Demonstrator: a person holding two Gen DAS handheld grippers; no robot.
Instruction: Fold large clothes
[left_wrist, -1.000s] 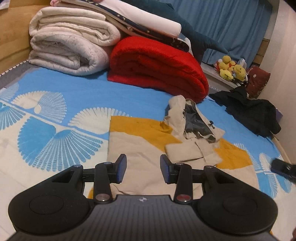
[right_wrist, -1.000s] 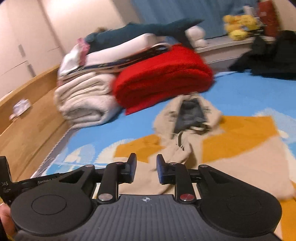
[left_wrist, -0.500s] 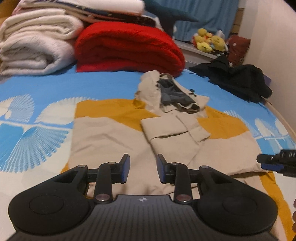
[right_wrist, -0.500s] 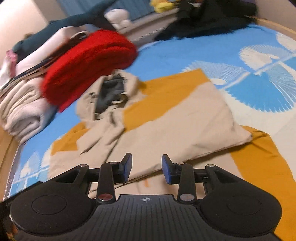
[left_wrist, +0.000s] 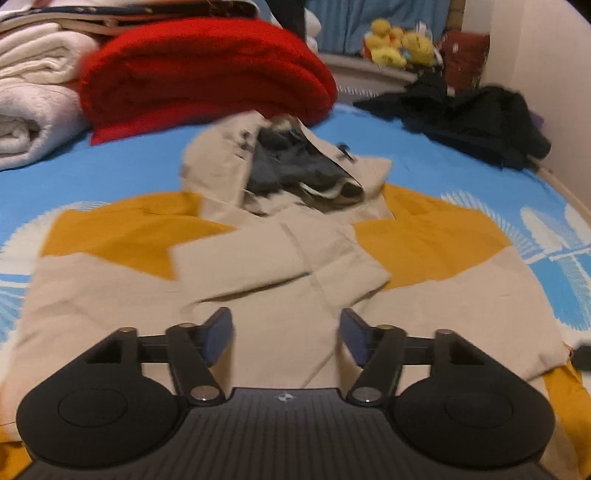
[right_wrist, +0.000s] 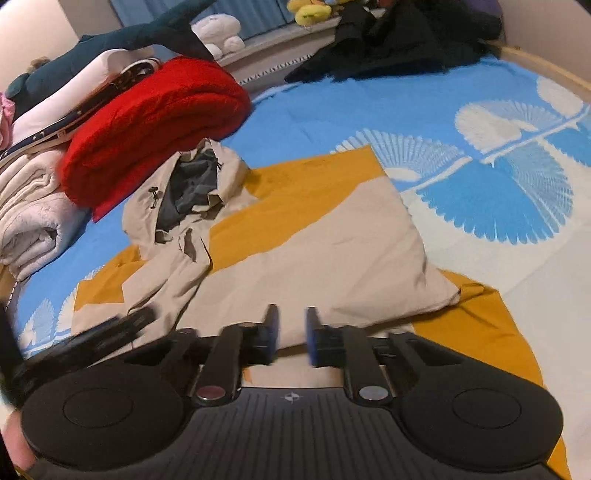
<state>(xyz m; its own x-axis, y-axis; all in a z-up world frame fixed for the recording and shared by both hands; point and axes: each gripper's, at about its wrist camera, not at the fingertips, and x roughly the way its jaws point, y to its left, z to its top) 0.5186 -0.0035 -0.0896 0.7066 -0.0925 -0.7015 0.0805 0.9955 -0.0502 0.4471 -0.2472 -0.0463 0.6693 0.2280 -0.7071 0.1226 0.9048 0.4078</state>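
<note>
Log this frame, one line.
stage: pre-fold | beige-and-mustard hooded jacket: flat on bed | left gripper: open, just widened, empty | right gripper: closing at hem, grip unclear

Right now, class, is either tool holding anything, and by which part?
Left tool, jaws just opened wide, holds nothing. Right tool has just closed at the beige jacket's near hem; whether it pinches the cloth cannot be told.
</note>
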